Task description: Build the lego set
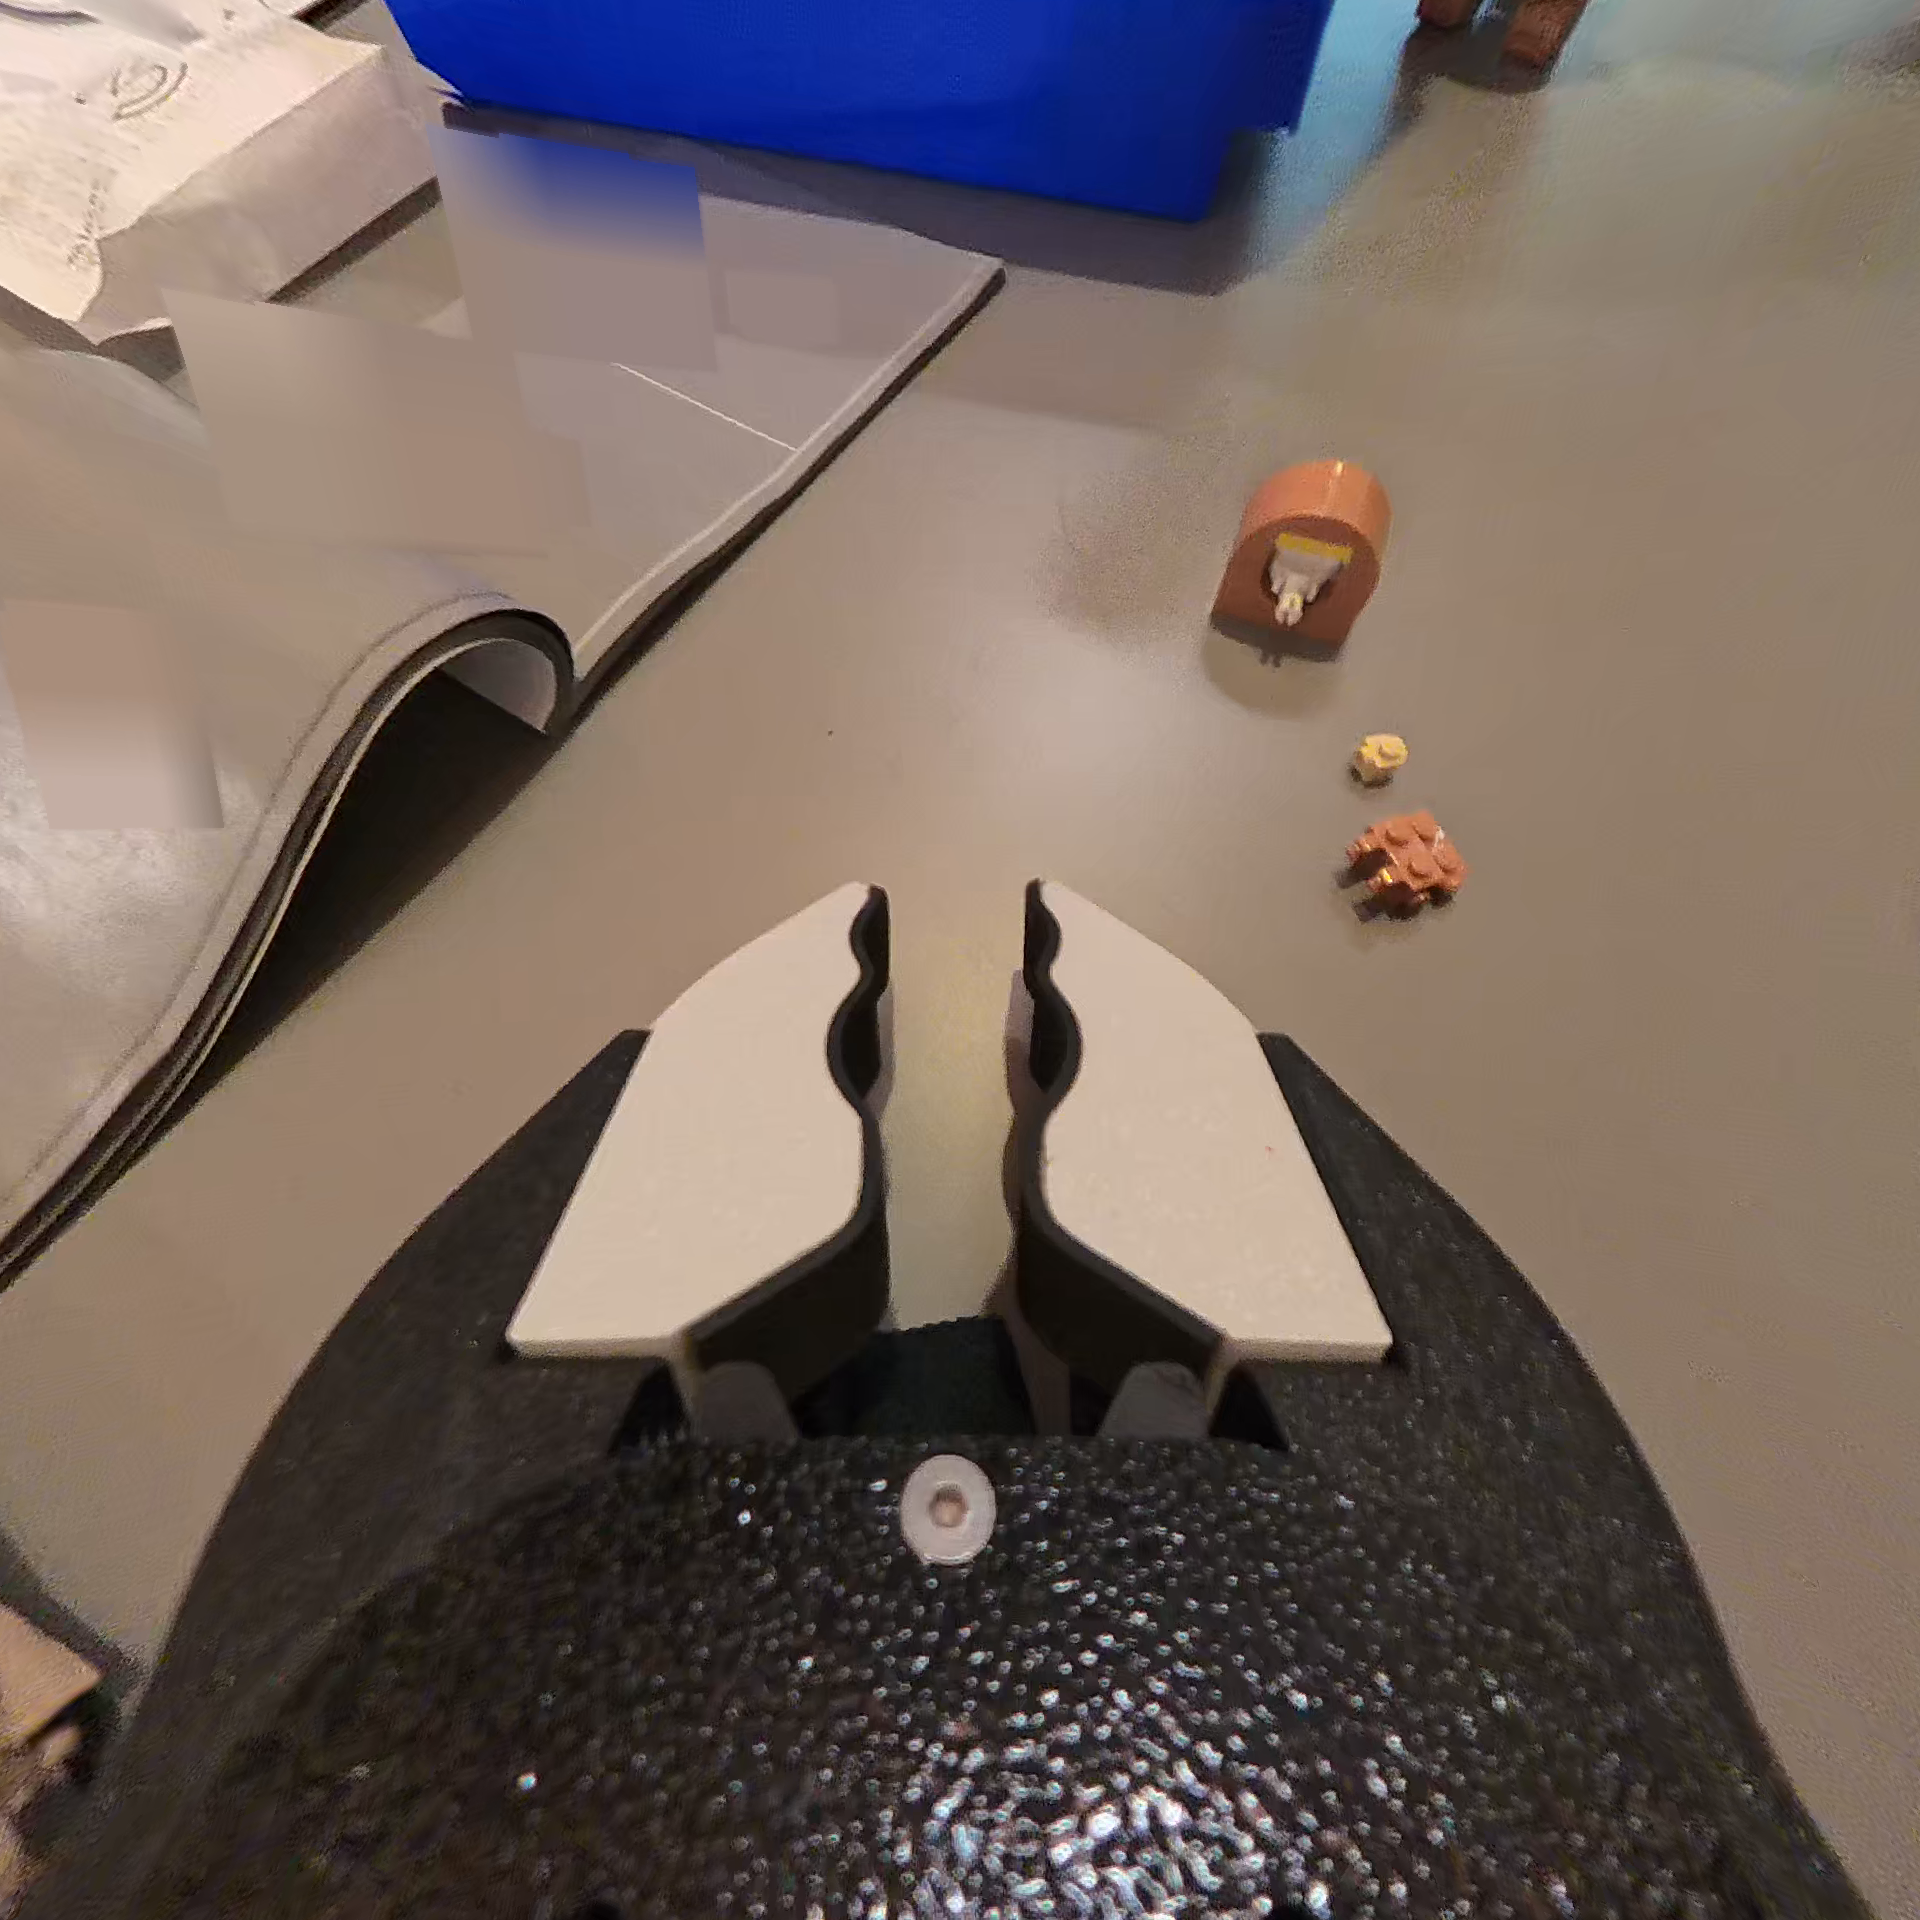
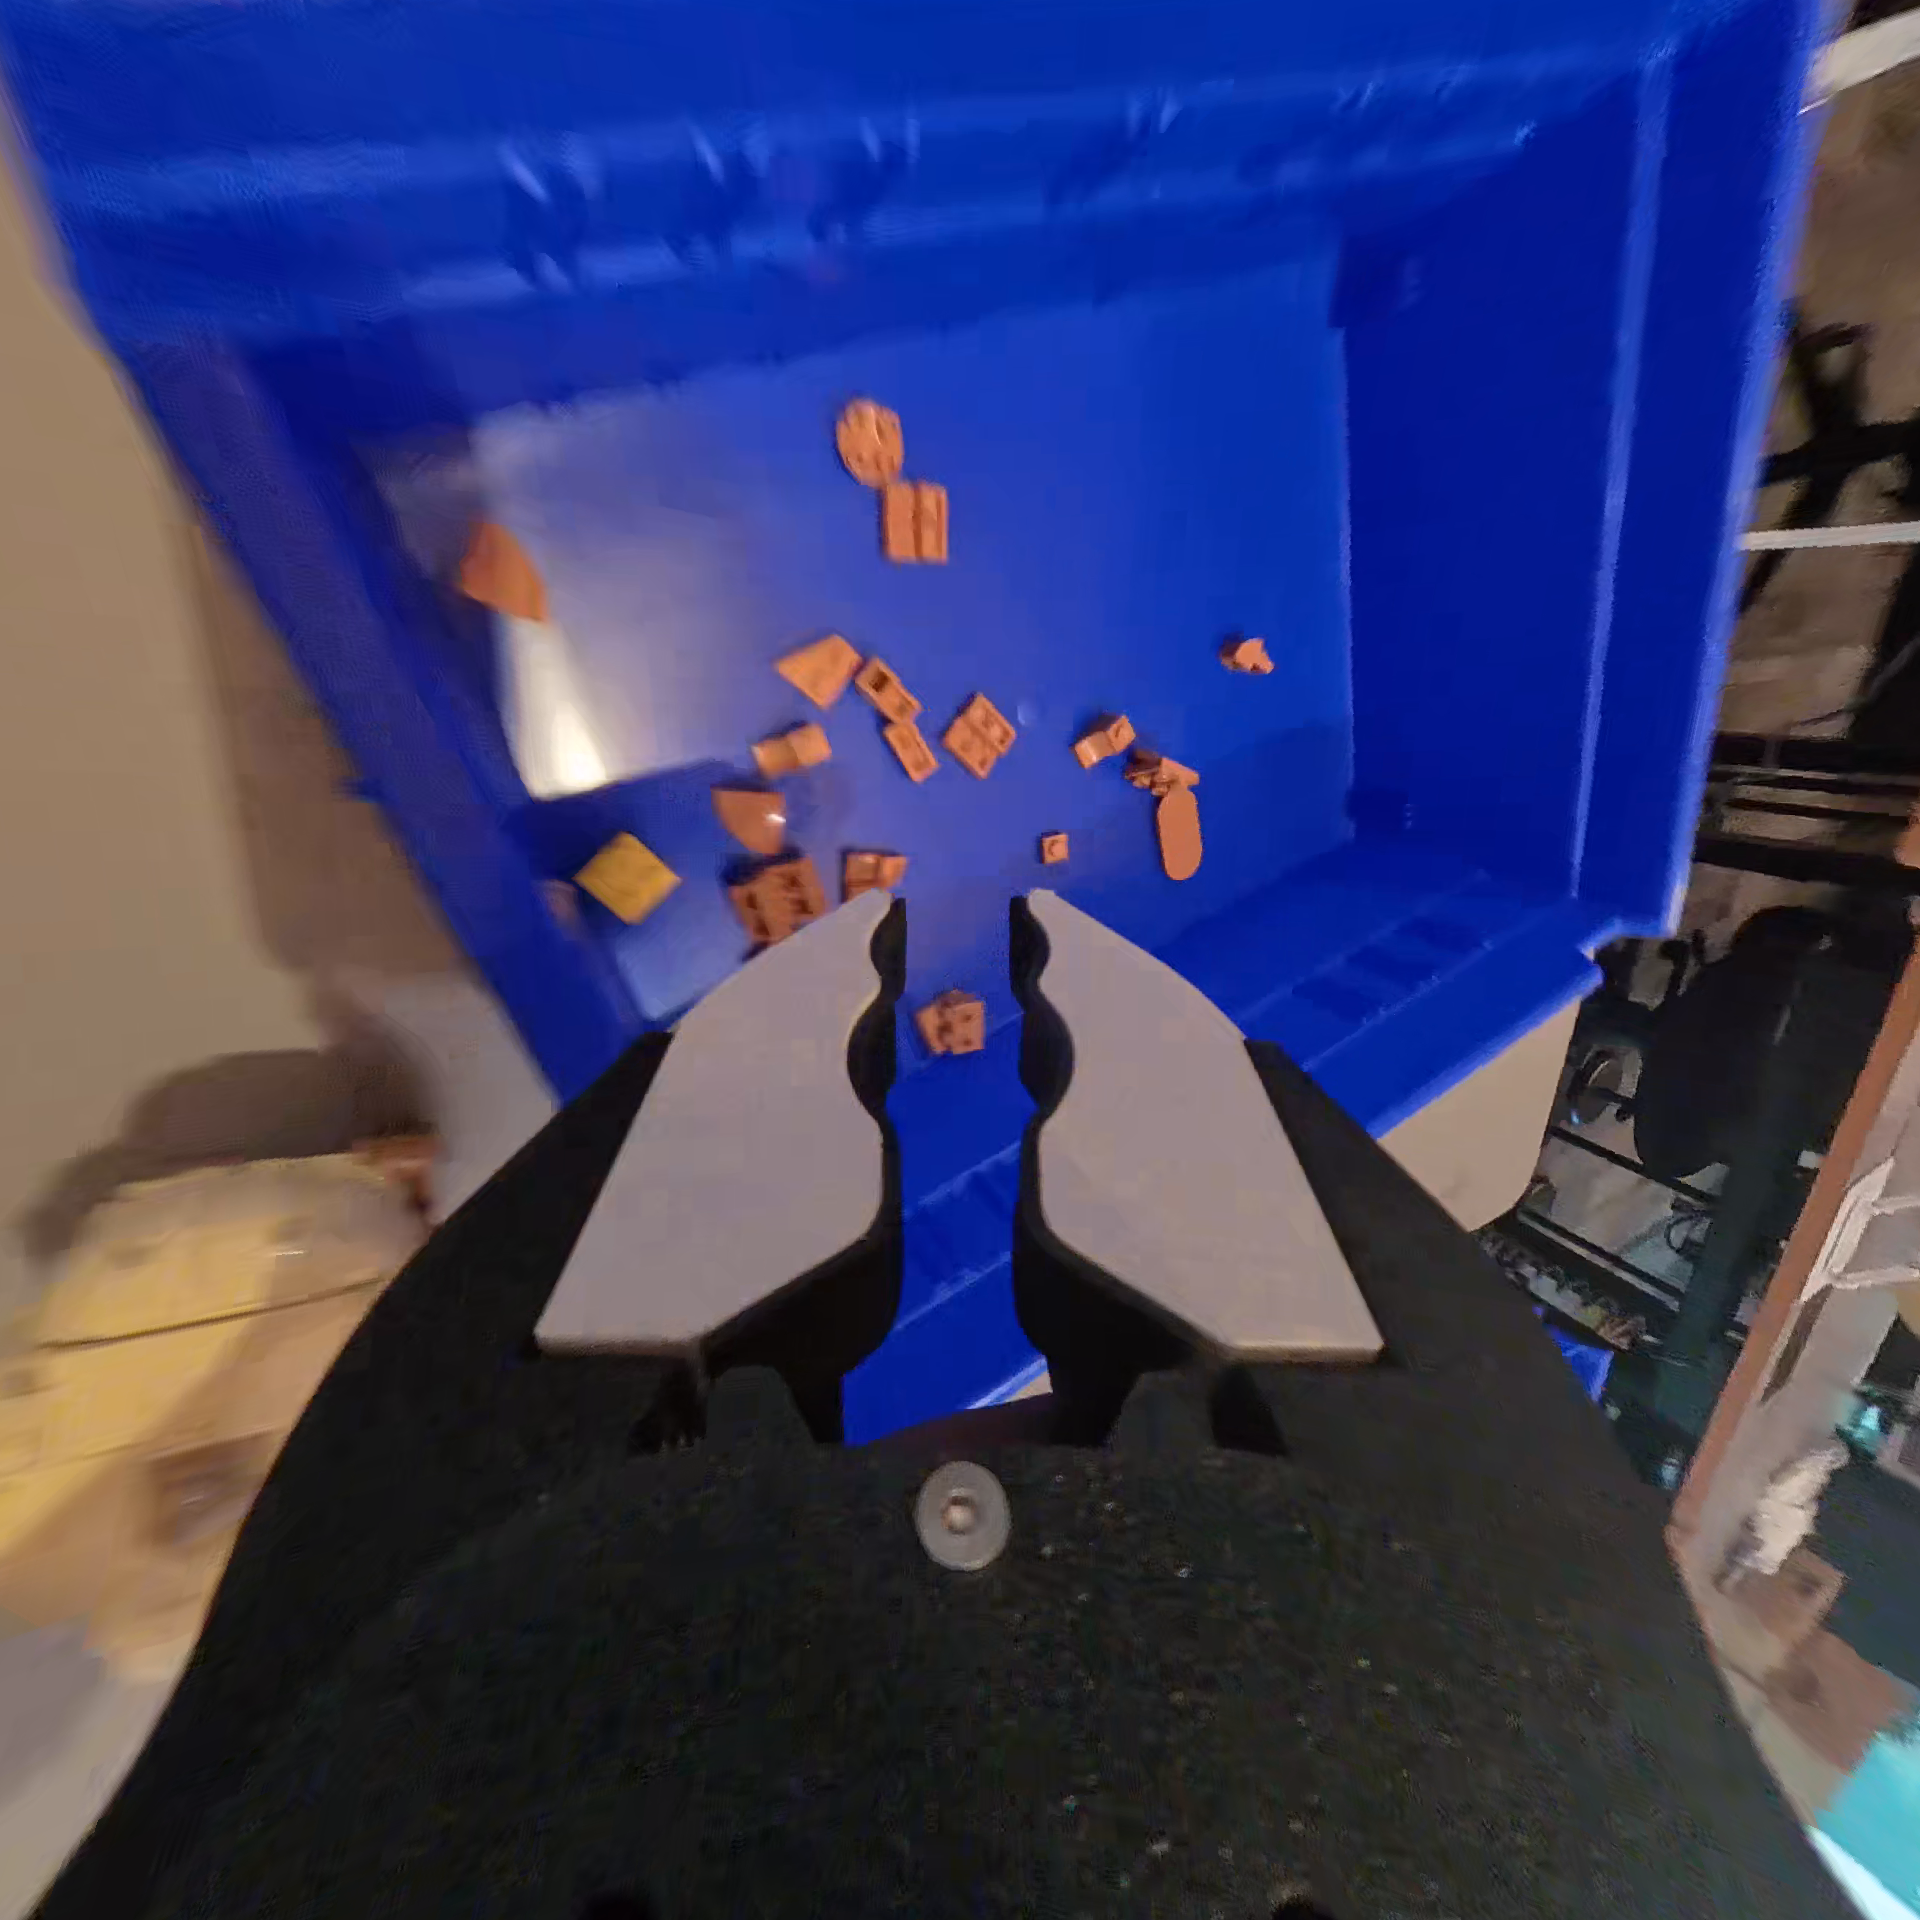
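- Left gripper (image 1: 956,904): jaws narrowly parted, nothing between, above the grey table (image 1: 1558,1039); brown stud cluster (image 1: 1405,860) lies right of it.
- Right gripper (image 2: 956,914): jaws narrowly parted over the blue bin (image 2: 1455,520); small brown brick (image 2: 951,1023) lies loose between the fingers, untouched.

Your grey table (image 1: 1039,727) carries an open booklet (image 1: 675,436) upper left, blue bin (image 1: 883,94) top, brown pieces (image 1: 1403,862) right

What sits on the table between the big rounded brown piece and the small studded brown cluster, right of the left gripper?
In the left wrist view, one tiny pale yellow piece lies between the rounded brown piece and the studded brown cluster, touching neither.
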A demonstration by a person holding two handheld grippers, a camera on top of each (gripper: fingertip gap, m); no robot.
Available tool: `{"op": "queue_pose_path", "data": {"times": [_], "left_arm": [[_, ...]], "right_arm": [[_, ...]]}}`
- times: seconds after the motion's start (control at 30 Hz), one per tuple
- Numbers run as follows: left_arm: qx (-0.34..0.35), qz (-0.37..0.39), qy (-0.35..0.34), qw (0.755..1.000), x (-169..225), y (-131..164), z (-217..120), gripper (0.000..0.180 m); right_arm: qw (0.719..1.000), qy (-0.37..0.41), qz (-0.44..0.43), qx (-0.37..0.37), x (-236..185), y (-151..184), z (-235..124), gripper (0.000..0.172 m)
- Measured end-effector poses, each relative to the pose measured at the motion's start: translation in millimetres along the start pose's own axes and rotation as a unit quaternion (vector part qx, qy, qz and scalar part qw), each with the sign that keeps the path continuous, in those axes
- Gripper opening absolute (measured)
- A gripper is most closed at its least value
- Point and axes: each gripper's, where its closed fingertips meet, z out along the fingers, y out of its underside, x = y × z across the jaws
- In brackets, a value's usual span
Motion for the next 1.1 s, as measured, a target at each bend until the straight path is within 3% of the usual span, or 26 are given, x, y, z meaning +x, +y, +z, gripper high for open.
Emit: {"op": "queue_pose_path", "data": {"times": [0.17, 0.33, 0.9, 1.1], "left_arm": [[-0.005, -0.013, 0.001, 1.0, -6, -2, 6, 0.024], [0.012, -0.02, -0.003, 1.0, -9, -6, 2, 0.023], [0.018, -0.013, -0.001, 1.0, -6, -6, 0, 0.023], [0.013, -0.014, 0.002, 1.0, -5, -5, 1, 0.022]], "right_arm": [[0.982, -0.109, -0.096, -0.124, 27, 28, 56, 0.014], [0.969, -0.159, -0.099, -0.163, 29, 38, 83, 0.013], [0.961, -0.175, -0.077, -0.197, 30, 41, 99, 0.017], [0.953, -0.212, -0.058, -0.209, 25, 41, 98, 0.008]]}}
